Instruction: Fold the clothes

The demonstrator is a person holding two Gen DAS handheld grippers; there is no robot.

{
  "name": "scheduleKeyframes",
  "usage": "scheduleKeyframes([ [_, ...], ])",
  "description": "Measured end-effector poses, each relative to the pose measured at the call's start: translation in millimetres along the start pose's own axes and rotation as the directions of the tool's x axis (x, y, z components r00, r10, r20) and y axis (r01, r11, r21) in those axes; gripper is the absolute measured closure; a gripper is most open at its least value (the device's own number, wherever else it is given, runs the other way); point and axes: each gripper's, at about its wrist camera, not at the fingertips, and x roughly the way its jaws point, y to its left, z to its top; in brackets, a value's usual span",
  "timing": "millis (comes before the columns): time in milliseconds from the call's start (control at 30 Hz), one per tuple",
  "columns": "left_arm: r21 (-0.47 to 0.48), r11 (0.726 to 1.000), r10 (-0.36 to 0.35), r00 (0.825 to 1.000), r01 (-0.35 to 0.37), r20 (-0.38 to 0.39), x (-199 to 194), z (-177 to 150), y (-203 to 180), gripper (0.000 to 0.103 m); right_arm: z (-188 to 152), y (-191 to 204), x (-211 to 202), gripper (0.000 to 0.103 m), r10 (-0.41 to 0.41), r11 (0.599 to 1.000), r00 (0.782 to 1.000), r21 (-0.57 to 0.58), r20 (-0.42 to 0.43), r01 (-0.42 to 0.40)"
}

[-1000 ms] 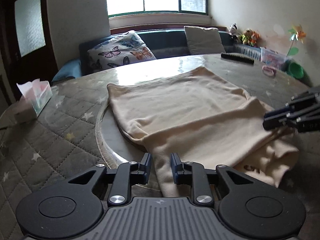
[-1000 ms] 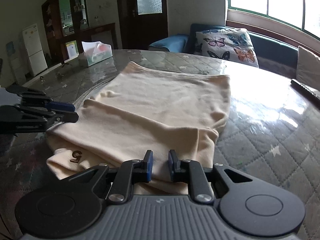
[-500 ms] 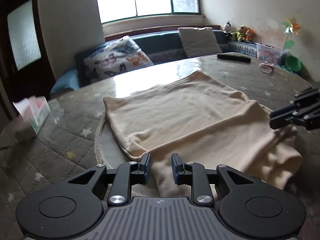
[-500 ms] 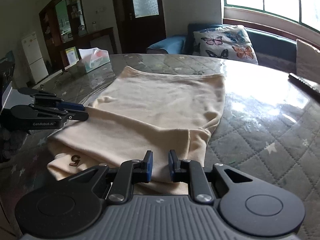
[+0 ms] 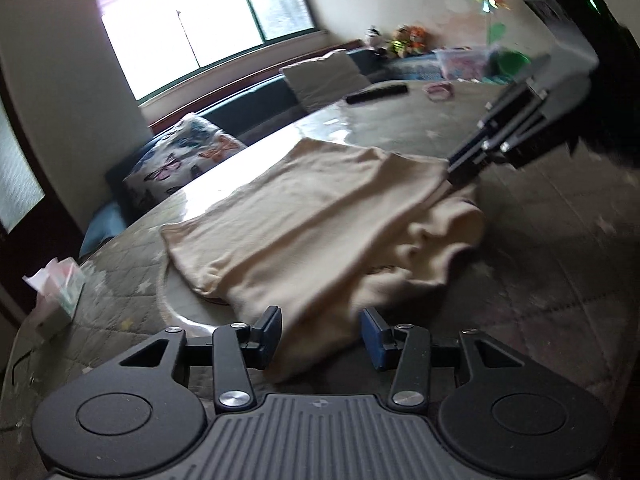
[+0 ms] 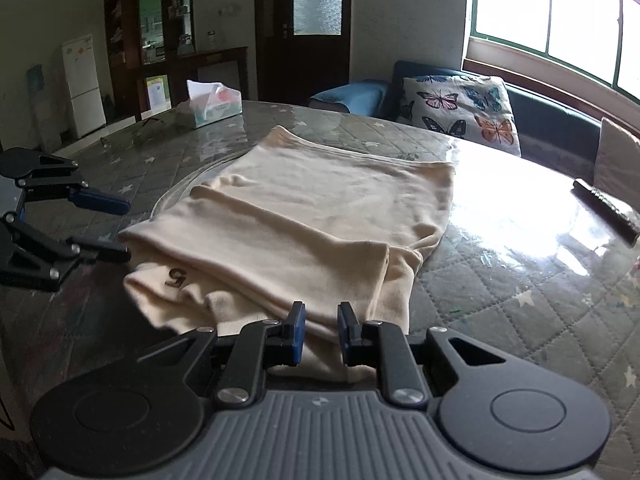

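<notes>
Cream garment [image 6: 320, 216] lies part-folded on counter [image 6: 520, 300]. Left claw [image 5: 320, 334] opening, near edge between pads, likely no longer pinched. Right claw [image 6: 320, 330] clenched on near corner. Risks: freed side slumping, fold skewing; one-sided pull dragging cloth across slick glass.

left wrist view low over table [image 5: 540, 280] towards window, right wrist view towards door, both sharing cream garment [image 5: 320, 216]

Showing one readable mark only: a dark "5" on the cream garment [image 6: 304, 236], on its lower folded layer just beside the fold's near left corner. Reading nothing else.
</notes>
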Motion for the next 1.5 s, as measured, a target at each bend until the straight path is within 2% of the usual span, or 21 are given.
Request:
scheduleKeyframes([
  [167, 0.057, 0.998, -0.001, 1.0, 0.0, 0.017, 10, 1, -18, 0.056, -7, 6, -10, 0.086, -0.009, 0.999, 1.0, -0.054, -0.014, 0.008],
  [200, 0.057, 0.998, -0.006, 1.0, 0.005, 0.023, 13, 3, -19, 0.056, -9, 9, -13, 0.077, -0.009, 0.997, 1.0, -0.073, -0.014, 0.008],
  [233, 0.052, 0.999, -0.011, 1.0, 0.009, 0.026, 15, 4, -19, 0.057, -11, 12, -15, 0.06, -0.015, 0.995, 1.0, -0.1, -0.014, 0.014],
  [267, 0.04, 0.999, -0.015, 0.999, 0.014, 0.03, 18, 5, -18, 0.066, -13, 15, -17, 0.056, -0.017, 0.992, 1.0, -0.125, -0.012, 0.015],
  [300, 0.023, 0.999, -0.023, 0.999, 0.022, 0.03, 20, 7, -16, 0.078, -15, 18, -19, 0.055, -0.016, 0.988, 1.0, -0.154, -0.01, 0.014],
  [400, -0.044, 0.998, -0.043, 0.998, 0.045, 0.039, 22, 12, -7, 0.087, -21, 29, -22, 0.051, -0.01, 0.972, 1.0, -0.233, -0.015, 0.006],
  [567, -0.112, 0.992, -0.053, 0.997, 0.06, 0.064, 20, 24, 9, 0.091, -25, 39, -19, 0.039, -0.017, 0.946, 1.0, -0.322, 0.018, 0.022],
  [700, -0.15, 0.986, -0.059, 0.996, 0.07, 0.073, 21, 34, 20, 0.092, -19, 40, -9, 0.038, 0.001, 0.939, 0.999, -0.344, 0.05, 0.016],
  [767, -0.166, 0.983, -0.064, 0.995, 0.076, 0.078, 23, 38, 27, 0.092, -14, 38, -2, 0.04, 0.007, 0.938, 0.999, -0.347, 0.051, 0.011],
  [867, -0.178, 0.981, -0.068, 0.995, 0.081, 0.077, 26, 41, 32, 0.092, -8, 33, 9, 0.051, 0.025, 0.941, 0.999, -0.339, 0.044, -0.009],
  [900, -0.18, 0.98, -0.072, 0.995, 0.085, 0.073, 27, 40, 32, 0.091, -6, 31, 13, 0.058, 0.026, 0.943, 0.999, -0.333, 0.035, -0.013],
  [933, -0.178, 0.98, -0.078, 0.995, 0.09, 0.069, 27, 39, 32, 0.091, -4, 28, 17, 0.072, 0.027, 0.947, 0.999, -0.32, 0.017, -0.02],
  [1000, -0.168, 0.982, -0.074, 0.995, 0.084, 0.063, 26, 34, 30, 0.088, 1, 20, 23, 0.085, 0.039, 0.965, 0.999, -0.26, -0.011, -0.04],
  [1033, -0.162, 0.983, -0.076, 0.995, 0.086, 0.064, 24, 31, 28, 0.088, 3, 15, 23, 0.088, 0.052, 0.971, 0.999, -0.234, -0.013, -0.054],
  [1133, -0.138, 0.988, -0.061, 0.997, 0.068, 0.049, 20, 20, 22, 0.076, 10, 6, 19, 0.093, 0.073, 0.981, 0.997, -0.178, -0.007, -0.073],
  [1300, -0.095, 0.995, -0.02, 0.999, 0.023, 0.033, 16, 5, 14, 0.061, 18, -2, 13, 0.094, 0.091, 0.988, 0.996, -0.126, 0.008, -0.089],
  [1467, 0.008, 1.0, 0.03, 0.999, -0.03, 0.017, 20, -3, 5, 0.061, 21, -1, 13, 0.095, 0.086, 0.991, 0.996, -0.104, 0.016, -0.084],
  [1500, 0.025, 0.999, 0.033, 0.999, -0.034, 0.009, 22, -4, 3, 0.063, 20, -1, 12, 0.095, 0.084, 0.992, 0.996, -0.099, 0.016, -0.082],
])
